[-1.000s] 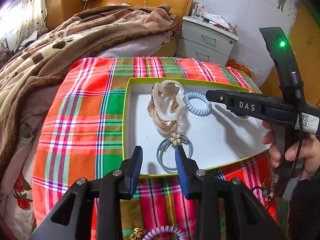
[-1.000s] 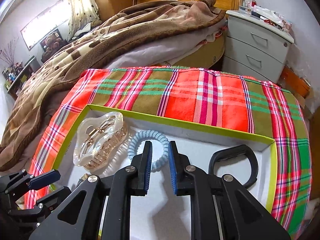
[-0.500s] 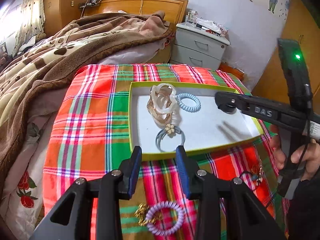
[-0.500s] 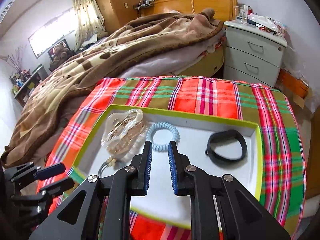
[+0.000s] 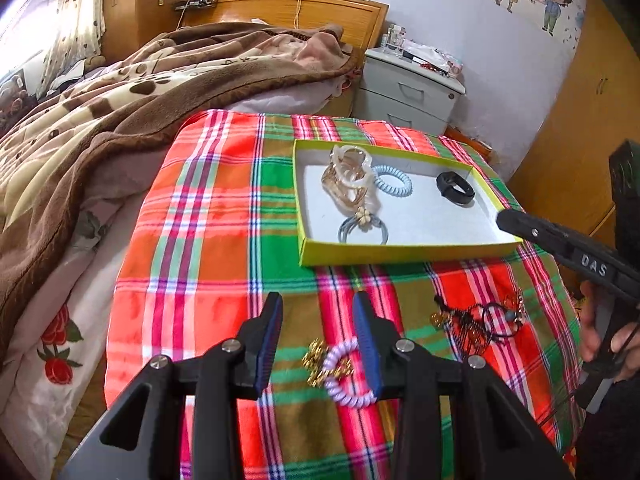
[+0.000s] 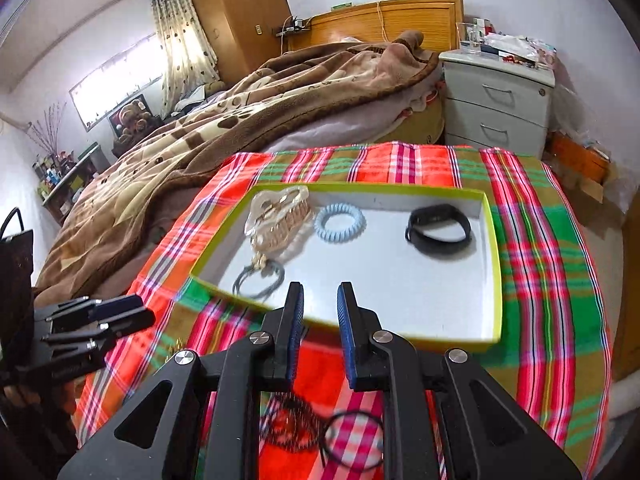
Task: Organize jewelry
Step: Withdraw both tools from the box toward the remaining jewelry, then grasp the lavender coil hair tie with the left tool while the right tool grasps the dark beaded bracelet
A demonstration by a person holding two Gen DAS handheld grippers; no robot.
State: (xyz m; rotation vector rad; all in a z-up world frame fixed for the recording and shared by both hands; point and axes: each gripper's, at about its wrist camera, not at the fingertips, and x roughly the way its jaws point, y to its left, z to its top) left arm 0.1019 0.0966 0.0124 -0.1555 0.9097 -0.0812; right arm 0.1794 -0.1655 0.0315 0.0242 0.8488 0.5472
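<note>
1. Bedroom; plaid cloth (image 5: 208, 216) covers the surface beside a bed with a brown blanket (image 5: 100, 112).
2. Green-rimmed tray (image 5: 400, 249) on the far right of the cloth holds a clear hair claw (image 5: 350, 178), blue coil tie (image 5: 394, 180), black band (image 5: 456, 189) and grey flower tie (image 5: 362, 226).
3. Lilac coil tie (image 5: 346, 376) and bead tangle (image 5: 480, 320) lie on the near cloth, outside the tray.
4. Left gripper (image 5: 318, 336): fingers moderately apart, empty, over the lilac tie.
5. Right gripper (image 6: 319, 332): fingers narrowly parted, empty, at the tray's near rim.
</note>
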